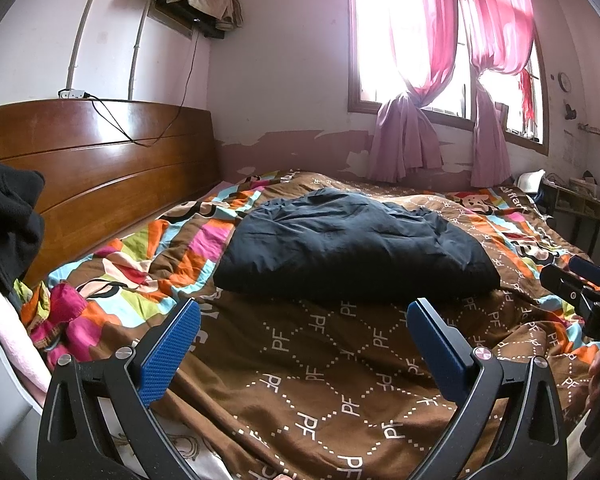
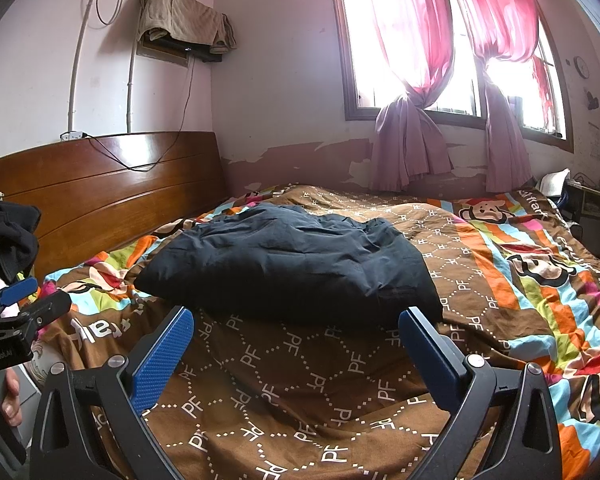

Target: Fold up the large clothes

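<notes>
A dark navy padded garment (image 1: 352, 248) lies folded in a bulky rectangle on the brown patterned quilt (image 1: 308, 380) of the bed. It also shows in the right wrist view (image 2: 292, 268). My left gripper (image 1: 304, 316) is open and empty, held above the quilt just short of the garment's near edge. My right gripper (image 2: 296, 324) is open and empty too, also just short of the near edge. The right gripper shows at the right edge of the left wrist view (image 1: 580, 284), and the left gripper at the left edge of the right wrist view (image 2: 24, 300).
A wooden headboard (image 1: 100, 164) stands at the left. Black clothing (image 1: 8, 216) hangs at the far left, above a pink cloth (image 1: 12, 344). A window with pink curtains (image 1: 440, 60) is behind the bed. A cluttered shelf (image 1: 580, 200) stands at the far right.
</notes>
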`<state>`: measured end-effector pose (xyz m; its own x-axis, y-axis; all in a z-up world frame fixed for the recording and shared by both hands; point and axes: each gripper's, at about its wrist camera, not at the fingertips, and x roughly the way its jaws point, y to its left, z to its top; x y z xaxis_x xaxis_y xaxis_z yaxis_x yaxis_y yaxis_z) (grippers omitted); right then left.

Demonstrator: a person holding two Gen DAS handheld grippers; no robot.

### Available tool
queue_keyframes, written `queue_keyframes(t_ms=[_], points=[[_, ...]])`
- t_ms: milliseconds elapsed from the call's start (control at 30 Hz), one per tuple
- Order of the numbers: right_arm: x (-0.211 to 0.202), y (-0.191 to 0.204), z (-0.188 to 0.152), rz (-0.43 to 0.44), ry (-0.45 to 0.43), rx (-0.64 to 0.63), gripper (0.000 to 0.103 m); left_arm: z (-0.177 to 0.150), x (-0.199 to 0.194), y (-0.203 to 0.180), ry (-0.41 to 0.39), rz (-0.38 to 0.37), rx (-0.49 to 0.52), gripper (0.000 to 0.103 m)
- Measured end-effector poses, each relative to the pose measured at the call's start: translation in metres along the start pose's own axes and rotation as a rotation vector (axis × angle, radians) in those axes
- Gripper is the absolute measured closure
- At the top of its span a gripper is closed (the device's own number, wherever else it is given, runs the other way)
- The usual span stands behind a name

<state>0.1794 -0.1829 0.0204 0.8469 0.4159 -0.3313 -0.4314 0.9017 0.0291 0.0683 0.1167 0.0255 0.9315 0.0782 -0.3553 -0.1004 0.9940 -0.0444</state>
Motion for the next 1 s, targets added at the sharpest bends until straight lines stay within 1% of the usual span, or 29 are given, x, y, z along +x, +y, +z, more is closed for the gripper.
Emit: queue_keyframes(t_ms=[700, 833, 1000], points=[[-0.0001, -0.0001, -0.0003, -0.001, 0.0, 0.001, 0.0, -0.0033, 0.0013, 0.0008, 0.014, -0.011, 0.0, 0.002], [-0.0002, -0.0001, -0.0003, -0.001, -0.001, 0.001, 0.0, -0.0064, 0.0027, -0.0005, 0.027, 0.039, -0.01, 0.002], [-0.0001, -0.0001, -0.0005, 0.0, 0.0, 0.002, 0.0, -0.0089, 0.0037, -0.0021, 0.031, 0.059, -0.004, 0.002]])
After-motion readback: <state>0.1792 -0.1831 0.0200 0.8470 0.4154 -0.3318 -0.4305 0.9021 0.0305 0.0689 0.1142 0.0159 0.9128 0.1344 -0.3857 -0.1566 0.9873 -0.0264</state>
